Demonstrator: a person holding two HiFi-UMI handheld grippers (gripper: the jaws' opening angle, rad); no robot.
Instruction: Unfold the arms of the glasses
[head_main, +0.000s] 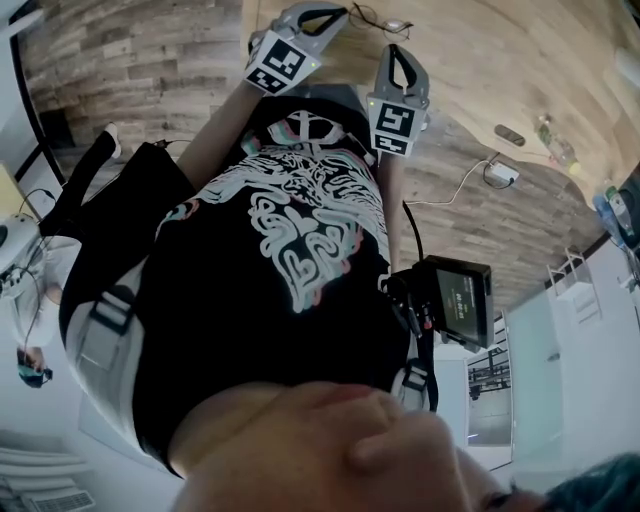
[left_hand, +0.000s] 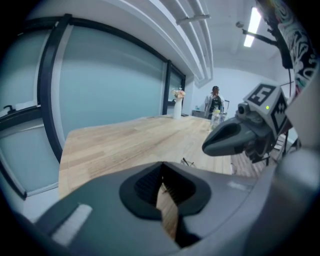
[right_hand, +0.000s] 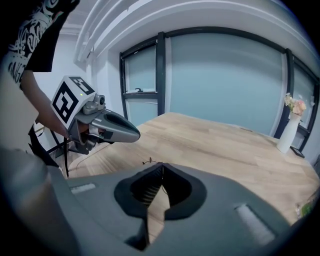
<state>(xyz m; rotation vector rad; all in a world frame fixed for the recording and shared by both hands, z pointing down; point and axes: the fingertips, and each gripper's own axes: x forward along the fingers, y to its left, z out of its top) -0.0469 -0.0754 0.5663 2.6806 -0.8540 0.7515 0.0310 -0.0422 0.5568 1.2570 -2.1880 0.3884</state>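
Observation:
The thin wire-framed glasses (head_main: 380, 18) lie on the light wooden table (head_main: 480, 60), just ahead of both grippers. My left gripper (head_main: 318, 12) is shut and empty, hanging above the table a little left of the glasses. In the left gripper view its jaws (left_hand: 162, 165) meet, and the glasses (left_hand: 188, 162) show just past them. My right gripper (head_main: 393, 50) is shut too, with nothing in it. In the right gripper view its tips (right_hand: 162, 165) touch, the glasses (right_hand: 147, 161) lie just to their left, and the left gripper (right_hand: 107, 127) hovers at the left.
A white vase with flowers (right_hand: 290, 125) and a bottle (left_hand: 216, 117) stand at the table's far end, where a person (left_hand: 215, 102) stands. A dark small object (head_main: 508, 134) lies on the table. A white adapter with cable (head_main: 500, 175) lies on the floor. Glass walls surround the room.

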